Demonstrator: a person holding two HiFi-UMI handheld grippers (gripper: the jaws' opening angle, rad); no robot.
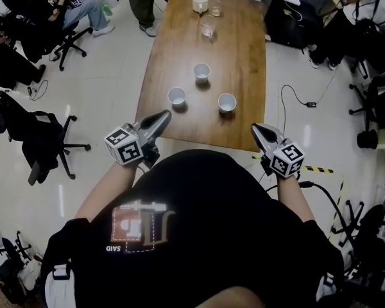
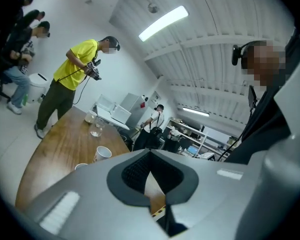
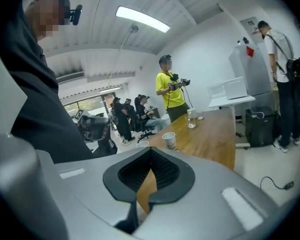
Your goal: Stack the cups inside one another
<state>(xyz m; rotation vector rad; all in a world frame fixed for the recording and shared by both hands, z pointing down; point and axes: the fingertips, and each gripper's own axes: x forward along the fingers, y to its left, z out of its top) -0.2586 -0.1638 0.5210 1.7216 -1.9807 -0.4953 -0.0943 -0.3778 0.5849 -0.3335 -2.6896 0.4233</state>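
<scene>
Three white paper cups stand apart and upright on the wooden table: the left cup, the far cup and the right cup. My left gripper is held near the table's front left edge, short of the left cup. Its jaws are shut with nothing in them. At the front right corner my right gripper is also shut and empty. The left gripper view shows one cup beyond its closed jaws. In the right gripper view a cup stands past the shut tips.
A white bowl-like cup and two clear glasses stand at the table's far end. Office chairs and seated people are on the left. A person in a yellow shirt stands at the far end. A black cable lies on the right floor.
</scene>
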